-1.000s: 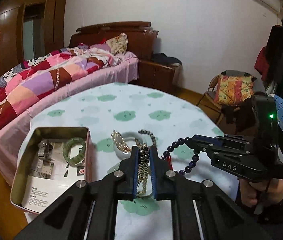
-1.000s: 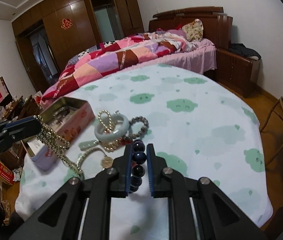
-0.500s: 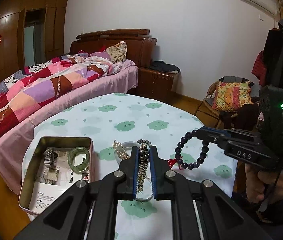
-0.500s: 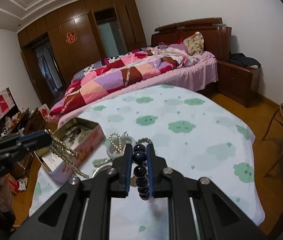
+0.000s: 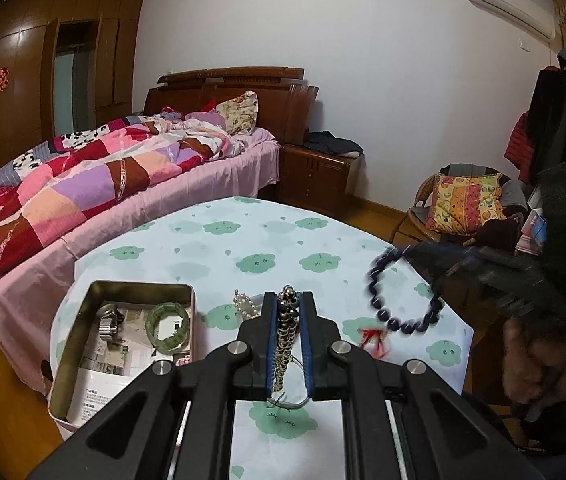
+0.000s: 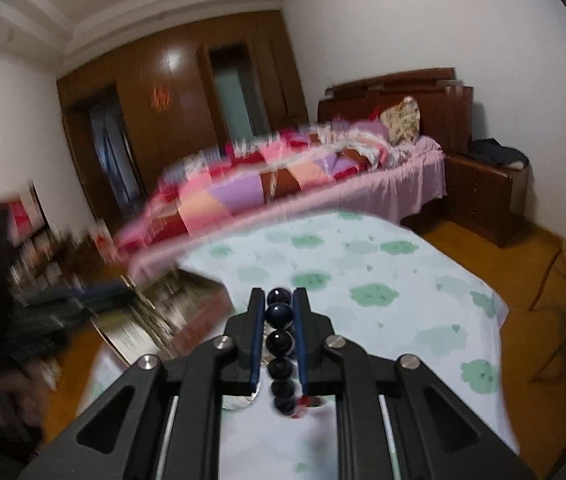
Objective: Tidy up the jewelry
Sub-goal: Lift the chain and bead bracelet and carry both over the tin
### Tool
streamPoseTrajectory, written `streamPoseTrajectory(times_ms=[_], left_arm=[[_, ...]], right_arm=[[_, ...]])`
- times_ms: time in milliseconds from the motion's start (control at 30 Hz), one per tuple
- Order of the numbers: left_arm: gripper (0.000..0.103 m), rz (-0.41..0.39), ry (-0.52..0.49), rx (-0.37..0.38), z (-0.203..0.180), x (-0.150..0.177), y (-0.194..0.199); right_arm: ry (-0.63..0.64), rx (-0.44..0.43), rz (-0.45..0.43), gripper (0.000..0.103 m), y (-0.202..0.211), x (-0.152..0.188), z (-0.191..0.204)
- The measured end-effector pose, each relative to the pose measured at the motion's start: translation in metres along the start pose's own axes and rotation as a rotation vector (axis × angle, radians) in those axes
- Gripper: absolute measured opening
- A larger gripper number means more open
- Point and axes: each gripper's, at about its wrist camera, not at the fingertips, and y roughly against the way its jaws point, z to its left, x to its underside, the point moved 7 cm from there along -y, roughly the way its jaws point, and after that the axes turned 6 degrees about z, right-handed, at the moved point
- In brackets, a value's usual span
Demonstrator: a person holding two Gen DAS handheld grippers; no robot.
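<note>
In the left wrist view, your left gripper [image 5: 288,322] at lower centre pinches a metal chain [image 5: 285,336], lifting it clear toward the open tin [image 5: 83,344] at lower left.

In the right wrist view, your right gripper [image 6: 279,332] clamps a dark bead bracelet [image 6: 280,346], hanging free above the table [image 6: 403,280].

The tabletop [image 5: 243,248] is round and covered with a pale cloth printed with green cloud shapes. An open metal tin [image 5: 83,344] rests on it, to the left of the left gripper's jaws and near the table's left edge. Inside the tin lie printed paper leaflets [image 5: 99,384], a green bangle [image 5: 167,326] and a metal watch band [image 5: 107,322]. Just beyond the left jaws, partly hidden by them, a strand of pearls [image 5: 245,306] lies on the cloth. From the right wrist view the tin [image 6: 187,320] sits left of the right jaws, heavily blurred.
</note>
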Motion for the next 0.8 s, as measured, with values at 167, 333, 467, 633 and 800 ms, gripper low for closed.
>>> streamPoseTrajectory(times_ms=[167,333,467,633,800], left_arm=[[0.010,0.003,-0.004,0.003,0.000,0.001,0.000],[0.010,-0.007,0.003,0.000,0.003,-0.002,0.004],[0.010,-0.019,-0.007,0.001,0.002,-0.006,0.009],[0.010,-0.034,-0.005,-0.020,0.015,-0.015,0.017],[0.010,-0.057,0.000,-0.060,0.036,-0.025,0.028]], right_arm=[[-0.089,-0.032,0.095,0.016,-0.033,0.022,-0.015],[-0.089,-0.040,0.052,0.016,-0.017,0.011,-0.014],[-0.086,-0.057,0.035,0.016,-0.010,0.006,-0.008],[-0.071,-0.100,0.039,0.016,-0.015,0.000,0.010],[-0.038,-0.138,0.043,0.016,-0.023,-0.008,0.032]])
